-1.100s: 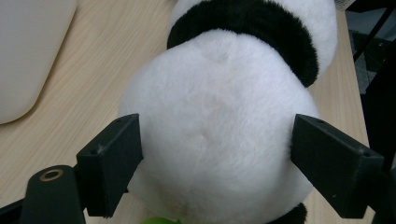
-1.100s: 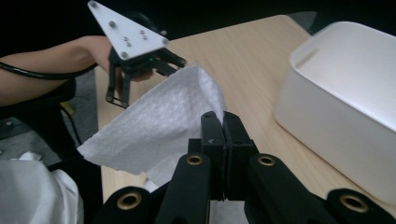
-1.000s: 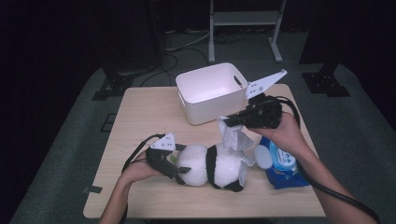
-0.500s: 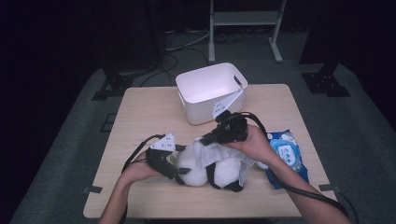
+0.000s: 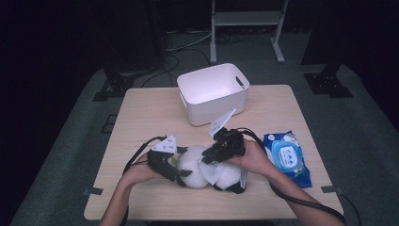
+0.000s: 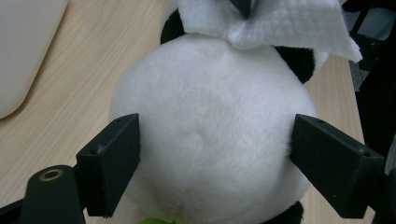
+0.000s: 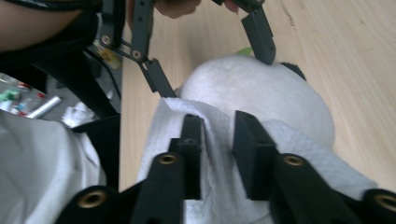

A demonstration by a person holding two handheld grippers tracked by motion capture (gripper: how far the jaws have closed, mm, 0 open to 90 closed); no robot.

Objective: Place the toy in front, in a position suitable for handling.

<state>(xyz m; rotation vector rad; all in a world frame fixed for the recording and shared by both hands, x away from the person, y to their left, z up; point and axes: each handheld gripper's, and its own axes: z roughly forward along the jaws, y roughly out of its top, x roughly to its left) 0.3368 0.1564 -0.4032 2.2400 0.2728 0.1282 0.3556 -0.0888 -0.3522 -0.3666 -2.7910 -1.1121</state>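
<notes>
Left gripper point(image 5: 181, 173): its two black fingers point(image 6: 109, 163) stand wide apart, one on each side of the panda's round white head. They press on the soft fur and hold it in place.

Right gripper point(image 5: 207, 159): its fingers point(image 7: 252, 149) stand a little apart. They have just been opening. A fold of the white wipe sits between them, and the wipe lies over the toy below. It is hard to tell if the pads squeeze the fold at all.

Panda toy point(image 5: 197, 168): a soft black and white toy that lies on the worktop point(image 5: 141, 117), near the front edge, between the two hands. In the left gripper view its white head point(image 6: 210, 135) bulges between the fingers. A bit of green peeks out under it.

Wipe point(image 5: 211, 172): a thin white sheet with small dimples. It drapes over the top of the toy, right under the right gripper. In the left gripper view it hangs at the top point(image 6: 280, 23).

White bin point(image 5: 212, 94): an open tub with a handle slot, farther back on the worktop, well apart from the toy.

Blue pack of wipes point(image 5: 286, 157): it lies flat just beside the right hand point(image 5: 254, 157), at the toy's right.

Left hand point(image 5: 139, 173): it rests on the worktop, behind its gripper.

Cables: a black cable trails from each gripper point(image 5: 141, 150) toward the front.
</notes>
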